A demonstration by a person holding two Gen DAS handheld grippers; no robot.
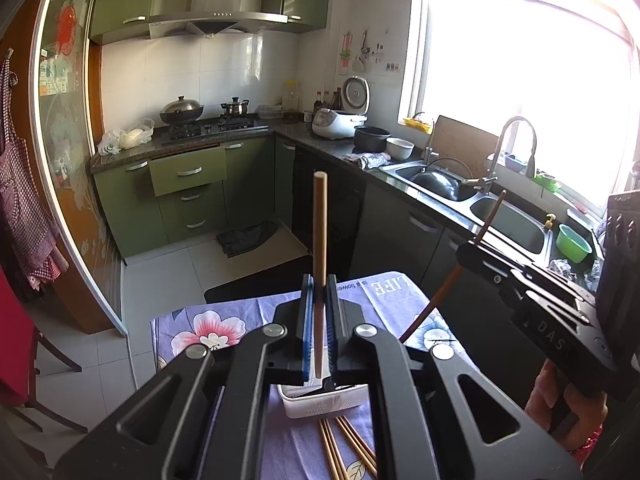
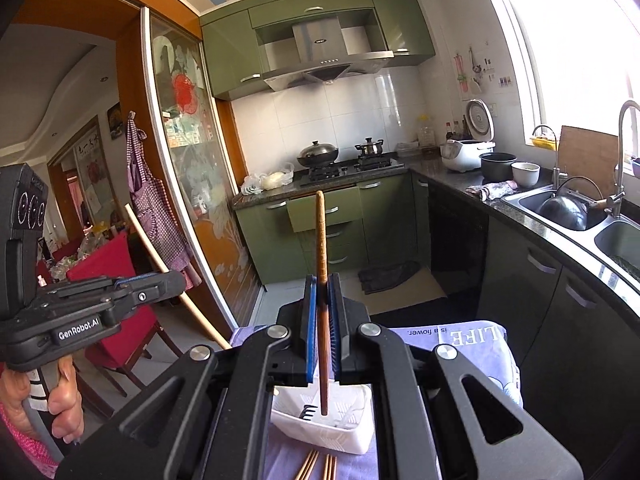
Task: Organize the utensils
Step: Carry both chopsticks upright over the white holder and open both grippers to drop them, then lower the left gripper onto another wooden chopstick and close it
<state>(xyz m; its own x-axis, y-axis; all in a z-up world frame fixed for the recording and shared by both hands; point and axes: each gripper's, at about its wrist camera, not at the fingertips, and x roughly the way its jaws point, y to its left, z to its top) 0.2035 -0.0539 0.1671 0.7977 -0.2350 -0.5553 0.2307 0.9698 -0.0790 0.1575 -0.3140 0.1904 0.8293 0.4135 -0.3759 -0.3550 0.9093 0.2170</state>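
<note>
Two chopsticks up off the table, one in each hand-held gripper, both above the white basket [image 2: 352, 428]. Pale chopstick [image 1: 319, 264] clamped upright between the blue pads of the left hand-held gripper [image 1: 319, 320], lower end hanging just over the basket's rim, upper end well above the fingers. Dark reddish chopstick [image 2: 322, 312] pinched the same way in the right hand-held gripper [image 2: 323, 328], close to upright, tip down inside the basket, near a small black comb-like part [image 2: 306, 410] in the basket's bottom. Both jaws narrowed right down onto their sticks.

More loose chopsticks [image 1: 344, 450] flat on the table just in front of the basket, on the near side, several side by side. Basket itself on a lilac flowered tablecloth [image 1: 208, 328], with a printed "LIFE" panel on the cloth beyond the basket.

Right hand-held gripper also seen from the left camera, off to the basket's right, its dark stick slanting. Left one likewise seen from the right camera, off to the basket's left, a hand [image 2: 64, 400] around its grip.

Beyond the basket: green cabinets [image 2: 328, 216], a stove with a wok [image 2: 318, 152] and a pot, a rice cooker [image 2: 466, 156], and a double sink [image 2: 568, 208] under a bright window to the basket's right.
</note>
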